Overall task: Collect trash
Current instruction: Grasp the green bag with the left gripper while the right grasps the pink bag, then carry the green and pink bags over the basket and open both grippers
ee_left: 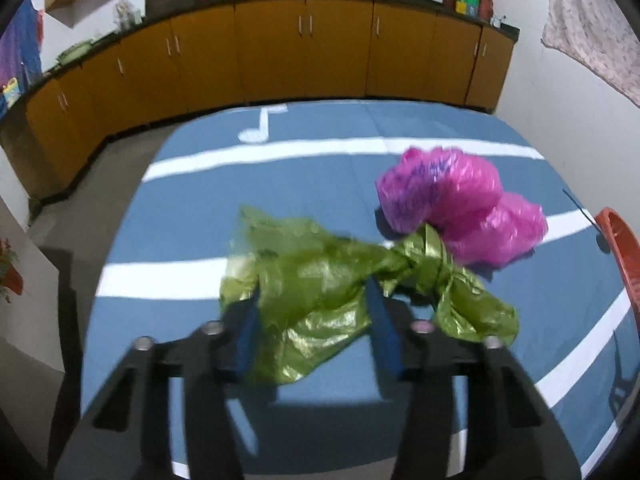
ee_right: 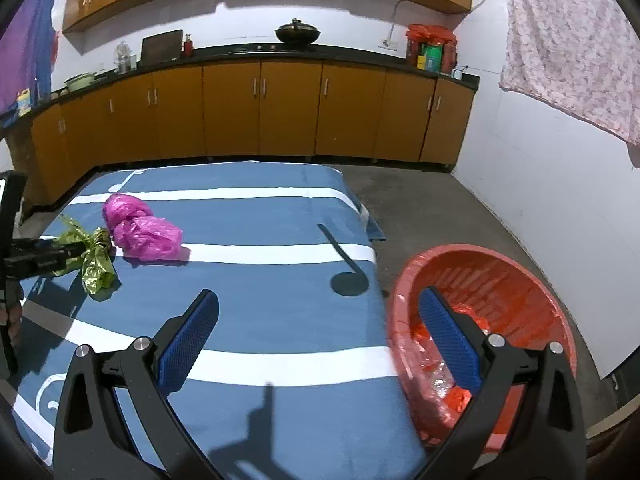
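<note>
A crumpled green plastic bag (ee_left: 320, 280) lies on the blue striped table cover (ee_left: 192, 224), with a crumpled pink plastic bag (ee_left: 452, 204) just behind it to the right. My left gripper (ee_left: 312, 288) is open, its blue pads on either side of the green bag's near part. In the right wrist view the green bag (ee_right: 94, 258) and pink bag (ee_right: 140, 232) lie at the far left, with the left gripper (ee_right: 76, 254) at the green bag. My right gripper (ee_right: 320, 300) is open and empty, above the table's right edge beside the red basket (ee_right: 516, 276).
The red basket stands on the floor off the table's right edge and holds red and clear plastic wrappers (ee_right: 452, 376); its rim shows in the left wrist view (ee_left: 620, 248). Orange cabinets (ee_right: 288, 108) run along the far wall. Grey floor (ee_right: 440, 204) lies between them and the table.
</note>
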Demonstrator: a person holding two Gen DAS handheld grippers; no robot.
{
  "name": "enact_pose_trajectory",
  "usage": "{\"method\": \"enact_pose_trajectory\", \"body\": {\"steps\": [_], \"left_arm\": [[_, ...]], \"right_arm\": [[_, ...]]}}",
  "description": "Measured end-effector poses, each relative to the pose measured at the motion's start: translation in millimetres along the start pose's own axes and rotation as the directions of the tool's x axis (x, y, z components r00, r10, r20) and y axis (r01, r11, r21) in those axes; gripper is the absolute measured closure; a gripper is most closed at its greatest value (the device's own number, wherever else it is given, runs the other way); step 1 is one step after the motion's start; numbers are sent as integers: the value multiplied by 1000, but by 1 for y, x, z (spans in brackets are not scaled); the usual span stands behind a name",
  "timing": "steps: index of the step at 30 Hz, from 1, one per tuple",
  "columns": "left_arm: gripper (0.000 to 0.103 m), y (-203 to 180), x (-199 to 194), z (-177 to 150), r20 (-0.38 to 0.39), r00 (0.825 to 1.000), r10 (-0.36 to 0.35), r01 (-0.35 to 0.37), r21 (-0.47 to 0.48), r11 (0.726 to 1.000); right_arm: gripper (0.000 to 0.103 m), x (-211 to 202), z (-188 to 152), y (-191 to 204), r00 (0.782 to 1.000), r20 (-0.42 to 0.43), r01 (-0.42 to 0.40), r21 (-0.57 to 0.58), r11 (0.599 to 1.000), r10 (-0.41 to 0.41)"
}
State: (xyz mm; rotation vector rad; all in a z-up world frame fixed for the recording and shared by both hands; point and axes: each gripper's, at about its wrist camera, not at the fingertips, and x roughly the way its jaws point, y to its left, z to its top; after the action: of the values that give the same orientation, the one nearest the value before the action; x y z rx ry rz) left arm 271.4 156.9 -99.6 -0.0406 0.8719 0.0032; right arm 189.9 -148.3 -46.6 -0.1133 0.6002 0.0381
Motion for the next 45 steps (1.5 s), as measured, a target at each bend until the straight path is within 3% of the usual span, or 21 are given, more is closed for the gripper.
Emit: {"method": "enact_pose_trajectory", "body": {"steps": [1,3,4,12,14,23,30,32,35,40,45], "left_arm": [[80,0,2,-1,-9,1000,-10,10,0,1000],[95,1,4,-3,-14,1000,-15,15,-5,1000],[97,3,3,-4,-7,1000,-17,17,-8,1000],[99,35,-13,-15,17,999,28,-27,-67,997],[99,48,-20,-17,27,999,42,-39,-96,995],[99,83,-48,-18,75,993,88,-72,-197,978],[99,87,-55,-14,90,992,89,-69,-210,975],[99,87,-57,-14,93,992,86,-65,-207,976],[99,86,-59,-18,99,992,80,-58,-201,978],[99,74,-64,-18,112,992,53,-31,-194,980],[99,51,-74,-16,141,990,16,7,-161,987]], "right_arm": [[4,1,1,4,1000,1,-4,-3,1000,4],[4,1,4,13,1000,6,-17,-18,1000,17],[4,2,6,18,1000,8,-23,-27,999,23],[4,15,16,62,994,0,-107,-85,991,107],[9,24,19,76,989,-17,-147,-93,985,146],[12,86,46,133,944,-121,-315,-42,948,308],[14,128,53,159,929,-217,-322,-67,944,302],[39,135,49,156,927,-248,-307,-76,949,280],[65,130,43,144,929,-252,-303,-96,948,272],[81,112,39,112,938,-233,-276,-48,960,258],[82,85,31,68,956,-199,-216,11,976,214]]}}
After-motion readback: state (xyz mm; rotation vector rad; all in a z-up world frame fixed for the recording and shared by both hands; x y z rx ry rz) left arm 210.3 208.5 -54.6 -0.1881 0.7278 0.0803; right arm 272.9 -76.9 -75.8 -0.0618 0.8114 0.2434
